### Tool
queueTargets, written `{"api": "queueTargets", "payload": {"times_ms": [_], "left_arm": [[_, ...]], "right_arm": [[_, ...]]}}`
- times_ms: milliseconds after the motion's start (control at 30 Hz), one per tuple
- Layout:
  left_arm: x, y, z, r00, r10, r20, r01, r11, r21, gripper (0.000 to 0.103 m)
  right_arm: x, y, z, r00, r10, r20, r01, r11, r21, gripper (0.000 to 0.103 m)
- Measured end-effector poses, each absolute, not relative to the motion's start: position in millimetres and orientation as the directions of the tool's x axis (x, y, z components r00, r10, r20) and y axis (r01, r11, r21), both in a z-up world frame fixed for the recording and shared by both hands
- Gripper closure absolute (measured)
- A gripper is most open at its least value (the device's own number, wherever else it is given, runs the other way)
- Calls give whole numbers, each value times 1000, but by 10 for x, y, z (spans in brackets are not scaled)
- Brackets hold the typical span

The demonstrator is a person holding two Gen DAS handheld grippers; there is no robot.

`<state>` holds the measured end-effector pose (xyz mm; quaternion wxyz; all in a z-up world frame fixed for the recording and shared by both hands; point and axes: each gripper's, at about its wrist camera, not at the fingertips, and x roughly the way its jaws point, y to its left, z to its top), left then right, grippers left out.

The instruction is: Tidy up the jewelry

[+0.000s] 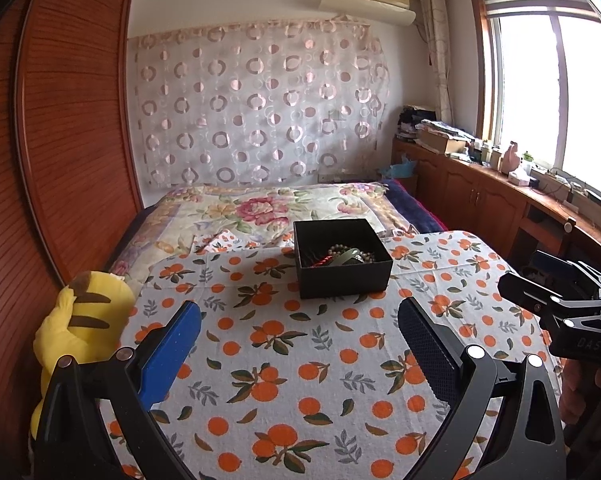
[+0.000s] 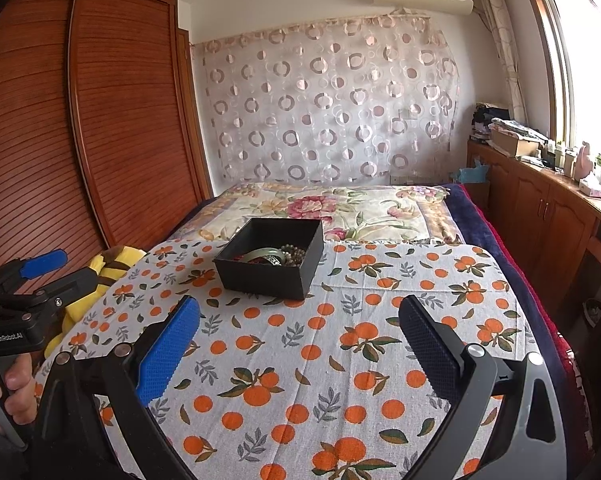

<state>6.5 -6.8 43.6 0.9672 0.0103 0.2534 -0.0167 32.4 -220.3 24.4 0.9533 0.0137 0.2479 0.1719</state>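
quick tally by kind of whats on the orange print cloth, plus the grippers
black box: 1, open, on the orange print cloth
heap of jewelry inside it: 1; single pieces too tangled to count
yellow plush toy at the cloth's left edge: 1
left gripper, open: 1
right gripper, open: 1
total: 5

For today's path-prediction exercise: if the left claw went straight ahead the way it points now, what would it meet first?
Probably the black box of jewelry, which sits ahead between the open fingers. Only the tablecloth lies before it, though the claw's height above the cloth is unclear.
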Motion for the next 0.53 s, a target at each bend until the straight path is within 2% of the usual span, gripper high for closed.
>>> {"api": "queueTargets", "payload": {"times_ms": [533], "left_arm": [[59,-79,443,870,-33,-491,42,999,7,8]], "right_arm": [[289,-2175,292,821,335,-463,-322,940,110,3]]}}
